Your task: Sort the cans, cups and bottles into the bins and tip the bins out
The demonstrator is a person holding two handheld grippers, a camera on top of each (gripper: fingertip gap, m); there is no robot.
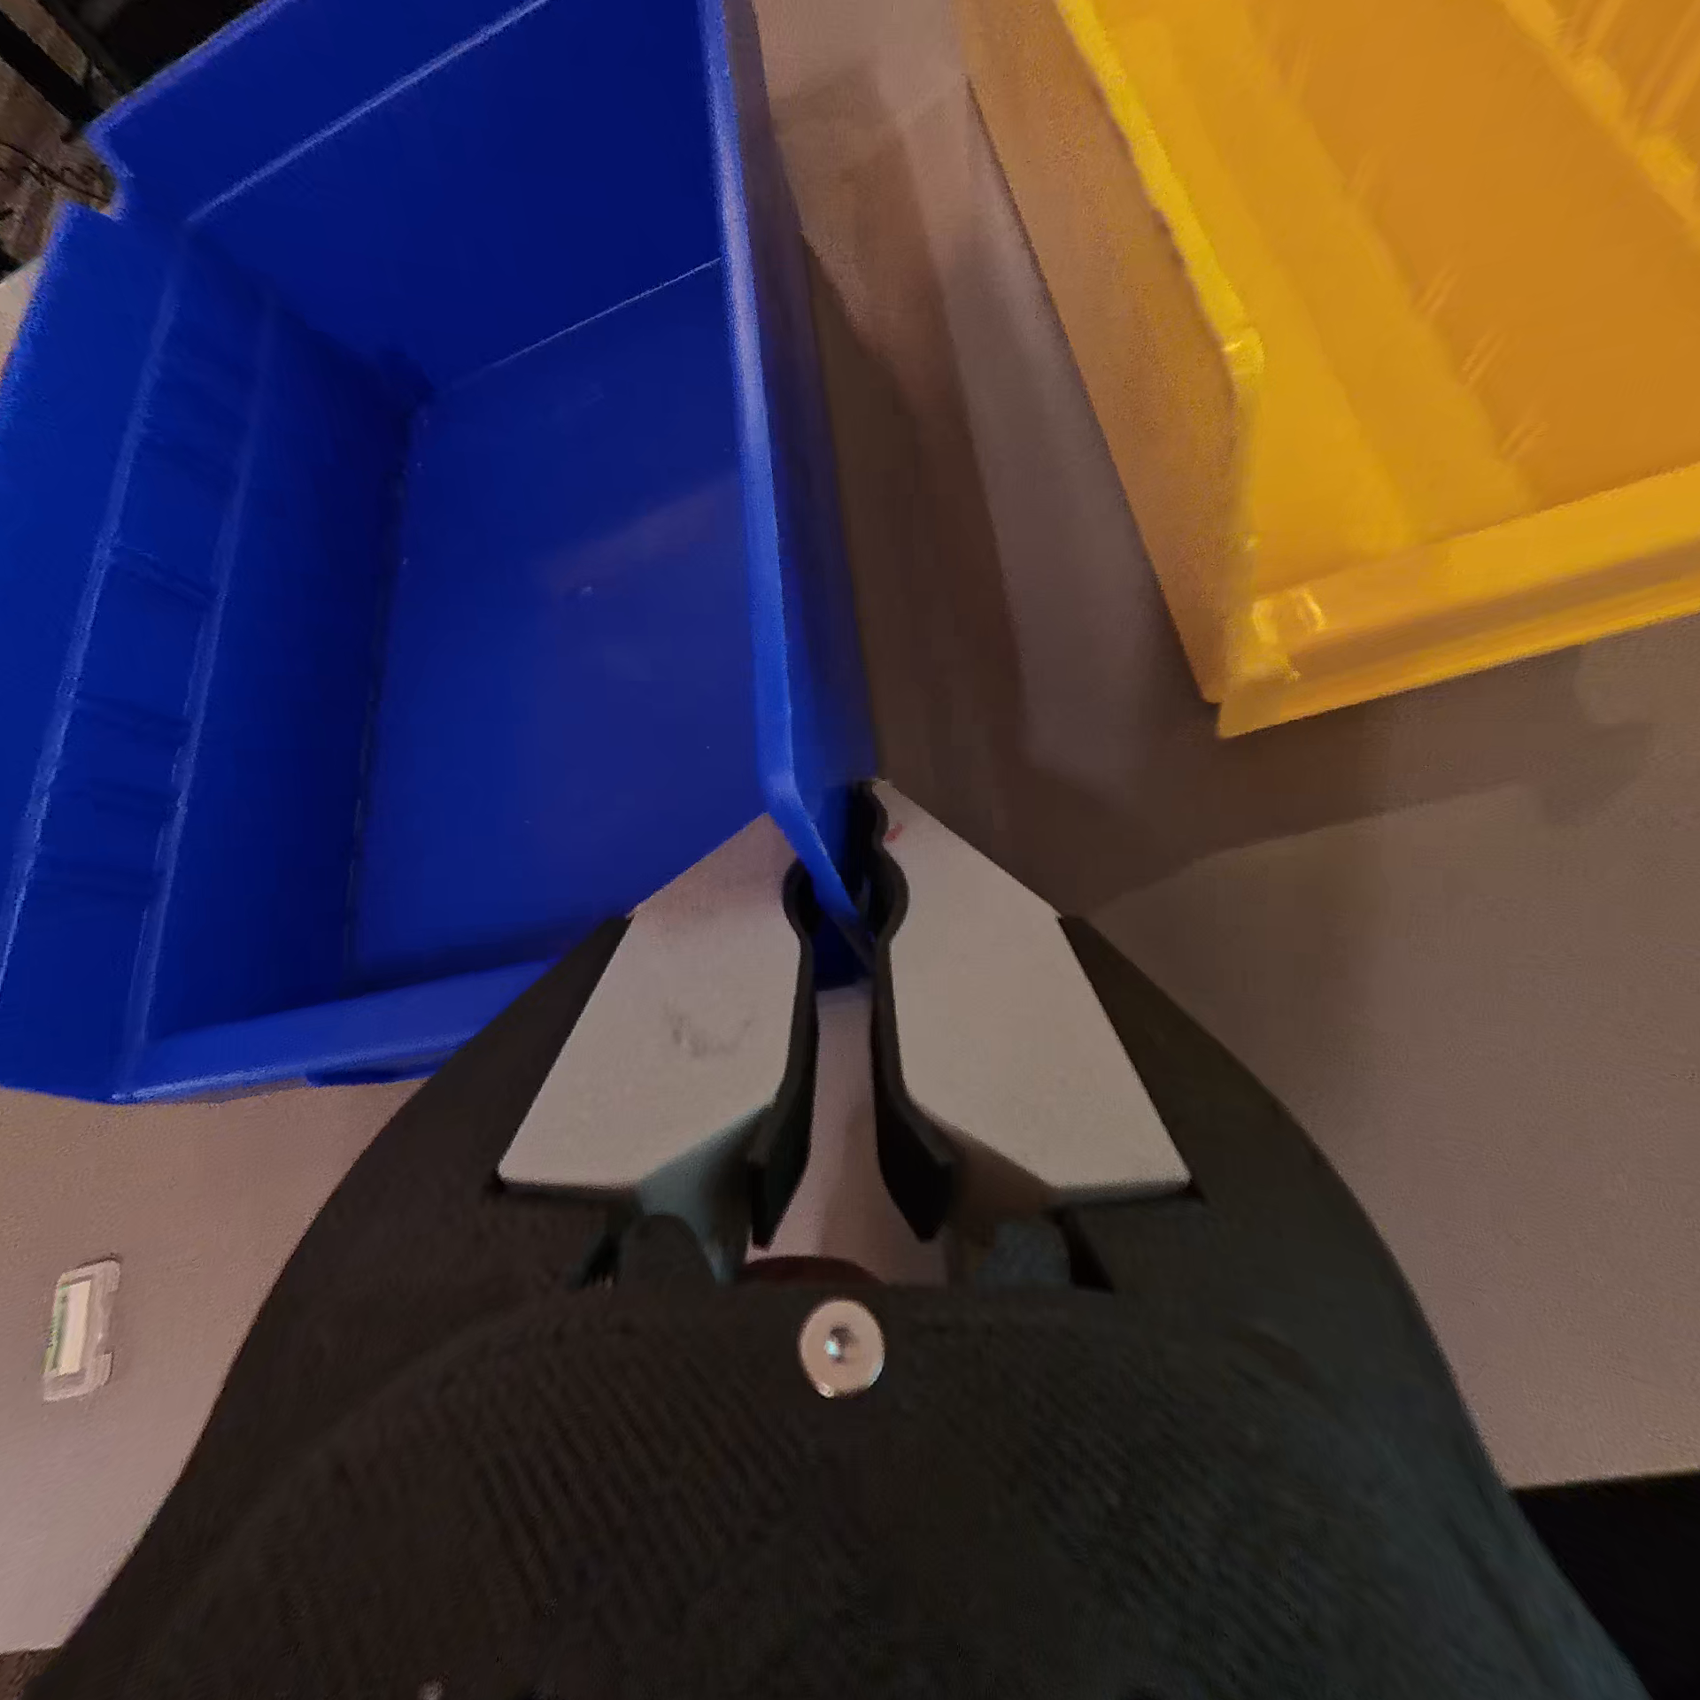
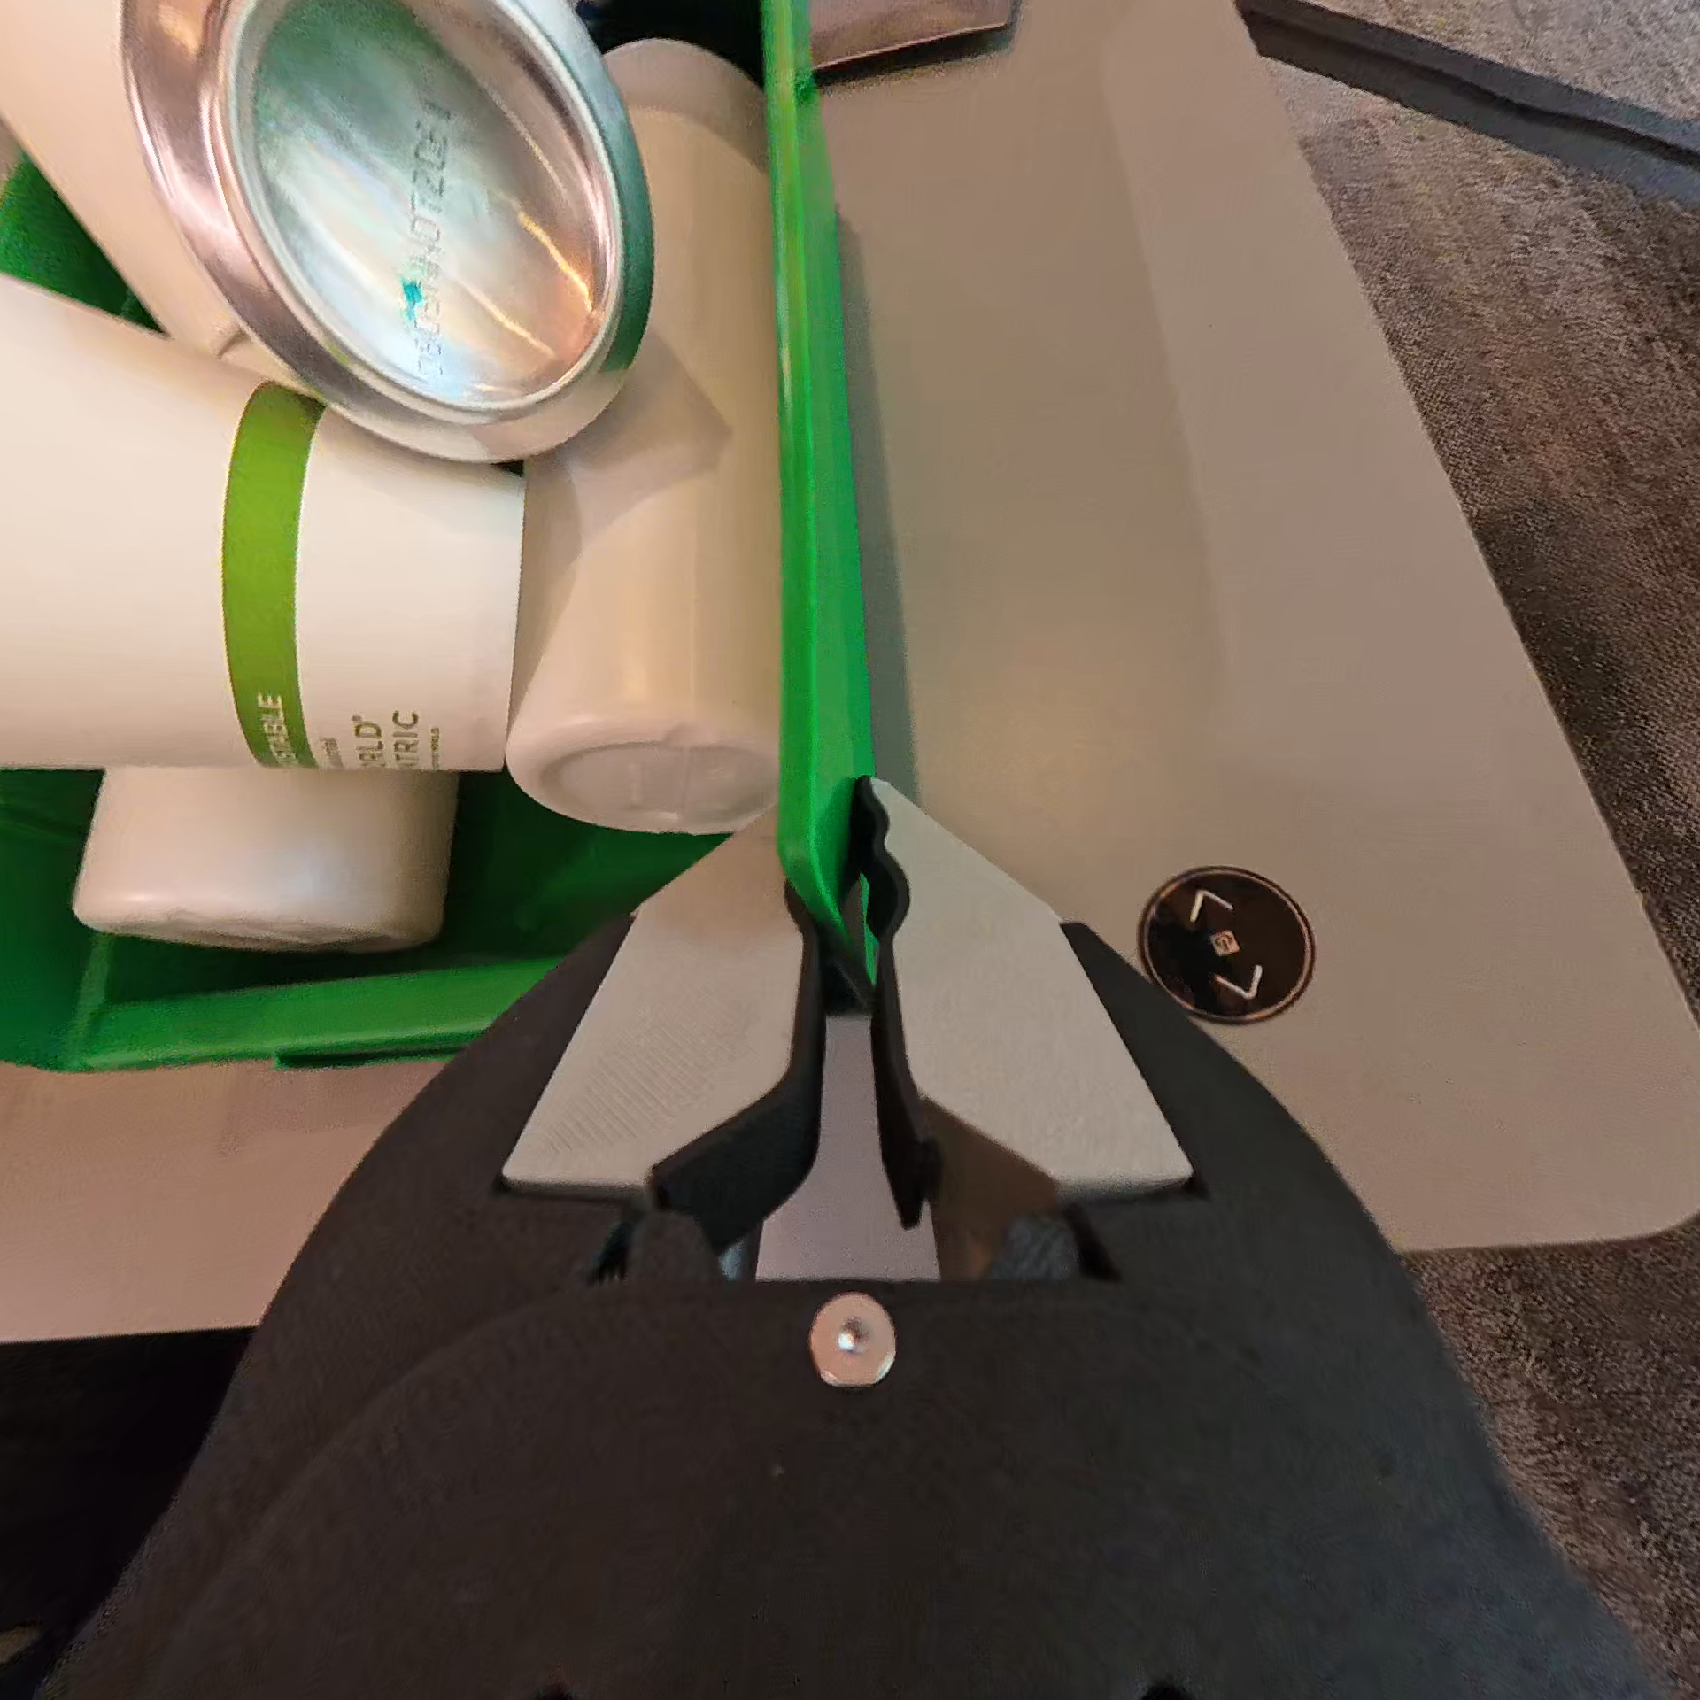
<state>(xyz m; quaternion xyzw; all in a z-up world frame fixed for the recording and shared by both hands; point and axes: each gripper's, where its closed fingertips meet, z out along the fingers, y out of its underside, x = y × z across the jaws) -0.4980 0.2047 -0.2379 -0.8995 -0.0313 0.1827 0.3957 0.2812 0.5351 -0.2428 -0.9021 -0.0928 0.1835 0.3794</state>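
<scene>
In the left wrist view my left gripper (image 1: 842,888) is shut on the near right corner of the blue bin's rim (image 1: 768,570); one finger is inside the wall, the other outside. The blue bin's inside shows nothing in it. In the right wrist view my right gripper (image 2: 842,897) is shut on the right wall of the green bin (image 2: 814,552) near its front corner. In the green bin lie a silver-bottomed can (image 2: 405,221), a white cup with a green band (image 2: 258,589) and white bottles (image 2: 644,626).
A yellow bin (image 1: 1435,350) stands to the right of the blue one on the grey table (image 1: 1380,1012). A small clear plastic piece (image 1: 81,1325) lies at the left. In the right wrist view, a round black button (image 2: 1226,943) sits in the table near its right edge; carpet (image 2: 1564,460) lies beyond.
</scene>
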